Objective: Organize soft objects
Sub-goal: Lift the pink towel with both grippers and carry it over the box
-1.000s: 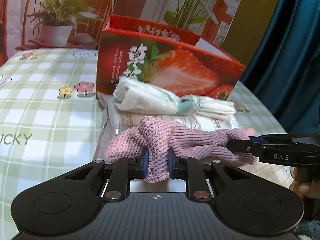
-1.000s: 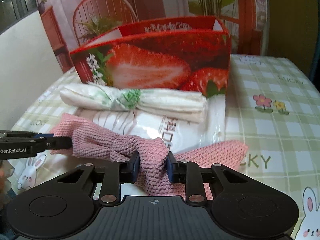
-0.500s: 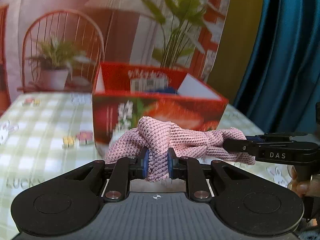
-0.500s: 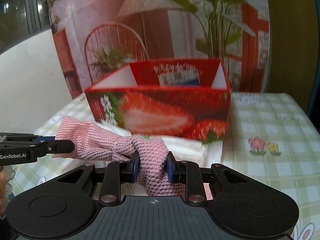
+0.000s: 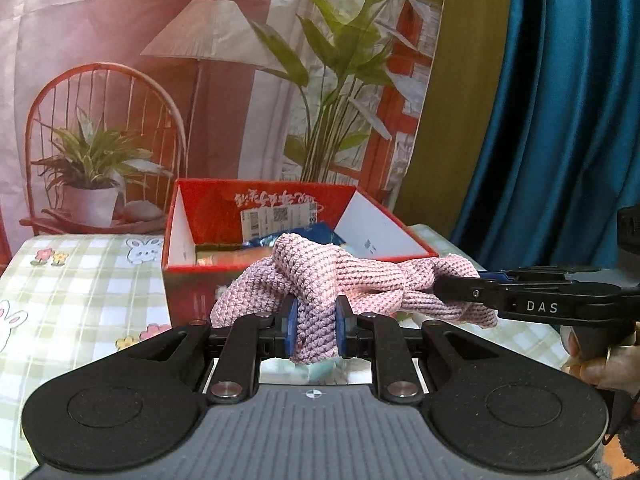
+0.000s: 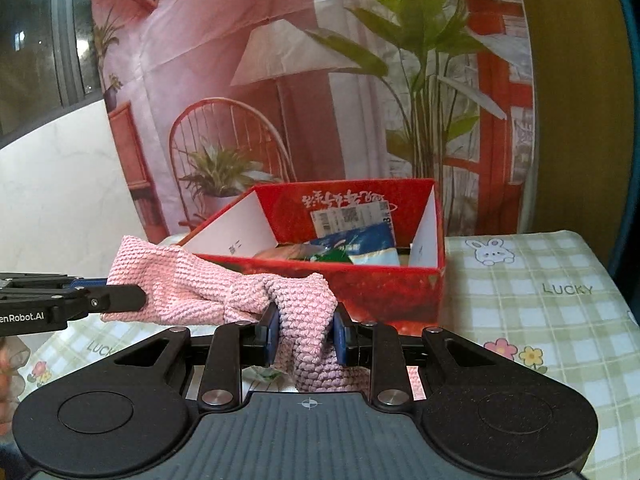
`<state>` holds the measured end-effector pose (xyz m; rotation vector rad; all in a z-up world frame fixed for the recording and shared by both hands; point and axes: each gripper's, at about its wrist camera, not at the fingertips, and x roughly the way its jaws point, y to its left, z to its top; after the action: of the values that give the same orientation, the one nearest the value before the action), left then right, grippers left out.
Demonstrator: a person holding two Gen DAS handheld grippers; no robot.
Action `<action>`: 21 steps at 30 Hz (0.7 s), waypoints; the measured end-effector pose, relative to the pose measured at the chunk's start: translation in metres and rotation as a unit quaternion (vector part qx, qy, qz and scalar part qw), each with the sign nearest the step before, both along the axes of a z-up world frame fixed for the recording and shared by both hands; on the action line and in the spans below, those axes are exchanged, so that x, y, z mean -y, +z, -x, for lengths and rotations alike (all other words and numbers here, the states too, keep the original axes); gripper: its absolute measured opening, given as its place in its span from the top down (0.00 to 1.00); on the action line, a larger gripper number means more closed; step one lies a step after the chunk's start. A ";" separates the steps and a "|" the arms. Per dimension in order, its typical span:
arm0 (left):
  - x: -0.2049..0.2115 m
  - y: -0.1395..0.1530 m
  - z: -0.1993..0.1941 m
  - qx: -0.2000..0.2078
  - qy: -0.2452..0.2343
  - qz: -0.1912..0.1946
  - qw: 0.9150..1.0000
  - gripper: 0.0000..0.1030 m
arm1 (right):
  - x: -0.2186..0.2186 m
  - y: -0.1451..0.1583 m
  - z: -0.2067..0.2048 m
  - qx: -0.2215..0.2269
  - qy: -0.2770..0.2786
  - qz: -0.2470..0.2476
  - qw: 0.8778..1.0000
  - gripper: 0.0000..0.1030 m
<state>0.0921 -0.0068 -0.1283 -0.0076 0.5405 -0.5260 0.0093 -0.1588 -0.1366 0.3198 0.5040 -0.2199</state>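
The pink knitted cloth [image 5: 360, 280] is held in the air, in front of the red strawberry box [image 5: 280, 216] and about level with its rim, above the desk [image 5: 80, 280] with the checked cover. It is gripped at two places: the left tongs [image 5: 314, 326] are closed on one bunched end, and the right tongs [image 6: 305, 330] are closed on the other end, so the cloth is stretched between them and does not sag much. It is judged that two holds are used because a soft cloth would fold and hang down from a single hold, and that the box is the target. Inside the box a blue packet [image 6: 360, 246] is seen, but the other contents are partly hidden by the wall and the cloth. Something pale green under the left tongs cannot be identified.
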 end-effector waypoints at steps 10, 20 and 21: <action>0.015 0.024 -0.069 0.008 0.002 0.005 1.000 0.81 | 0.036 0.026 -0.042 0.022 -0.002 0.018 1.000 0.76; 0.050 0.017 -0.169 -0.030 0.036 -0.037 0.998 0.81 | 0.084 0.025 -0.136 -0.018 -0.012 0.028 0.999 0.77; 0.052 0.015 -0.176 -0.036 0.039 -0.040 0.998 0.81 | 0.087 0.023 -0.147 -0.026 -0.012 0.030 0.999 0.77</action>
<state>0.2681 -0.0583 -0.1136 0.0287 0.6281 -0.4300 0.1566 -0.2463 -0.1133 0.2625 0.5447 -0.2662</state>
